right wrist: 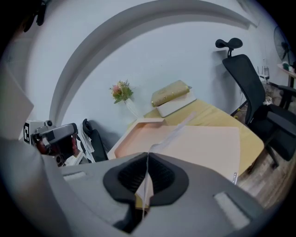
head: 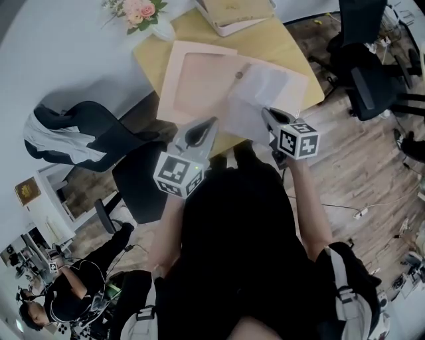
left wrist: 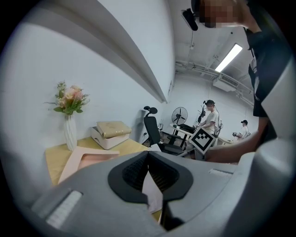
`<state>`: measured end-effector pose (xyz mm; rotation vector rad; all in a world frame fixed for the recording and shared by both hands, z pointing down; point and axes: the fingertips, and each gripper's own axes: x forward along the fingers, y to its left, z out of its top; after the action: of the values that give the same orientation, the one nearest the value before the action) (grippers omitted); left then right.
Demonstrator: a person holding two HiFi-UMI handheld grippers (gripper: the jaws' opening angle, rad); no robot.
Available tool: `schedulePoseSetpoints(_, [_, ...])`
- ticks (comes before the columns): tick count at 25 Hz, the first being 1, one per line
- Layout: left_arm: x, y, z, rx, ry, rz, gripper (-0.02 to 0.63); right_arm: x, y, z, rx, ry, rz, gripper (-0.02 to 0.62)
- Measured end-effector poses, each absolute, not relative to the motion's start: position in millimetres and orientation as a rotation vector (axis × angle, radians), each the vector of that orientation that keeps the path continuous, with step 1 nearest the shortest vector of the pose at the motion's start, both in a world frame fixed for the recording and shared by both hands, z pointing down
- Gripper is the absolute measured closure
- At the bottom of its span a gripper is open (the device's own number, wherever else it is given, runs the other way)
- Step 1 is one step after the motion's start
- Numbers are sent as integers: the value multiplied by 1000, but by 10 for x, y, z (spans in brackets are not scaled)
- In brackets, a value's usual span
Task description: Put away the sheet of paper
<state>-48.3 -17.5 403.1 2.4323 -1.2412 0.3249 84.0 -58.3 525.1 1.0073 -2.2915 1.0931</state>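
White sheet of paper (head: 260, 91) on a pale pink tray (head: 198, 83), yellow table (head: 292, 46) underneath. Left gripper (head: 210, 124) and right gripper (head: 267, 114) are both grey, with black ribbed fingers (right wrist: 162, 178) and cubes (head: 178, 174) in black-and-white squares. At the far end, pink flowers (head: 138, 9), a white vase (head: 163, 30), a cream box (head: 236, 12).

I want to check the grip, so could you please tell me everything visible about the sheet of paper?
The sheet is thin, white and slightly creased, looking like plain paper. It is held roughly flat above the pink tray on the yellow table. Its near edge is pinched at two places: the left gripper and the right gripper each have their jaws shut on it. Whether it touches the tray I cannot tell.
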Motion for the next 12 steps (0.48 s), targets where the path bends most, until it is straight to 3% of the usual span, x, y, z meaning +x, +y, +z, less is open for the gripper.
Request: schedulePoseSetpoints(12, [-204, -94, 4247, 2306, -1326, 397, 598, 1098, -672, 5753, 1034, -2215, 1273, 592])
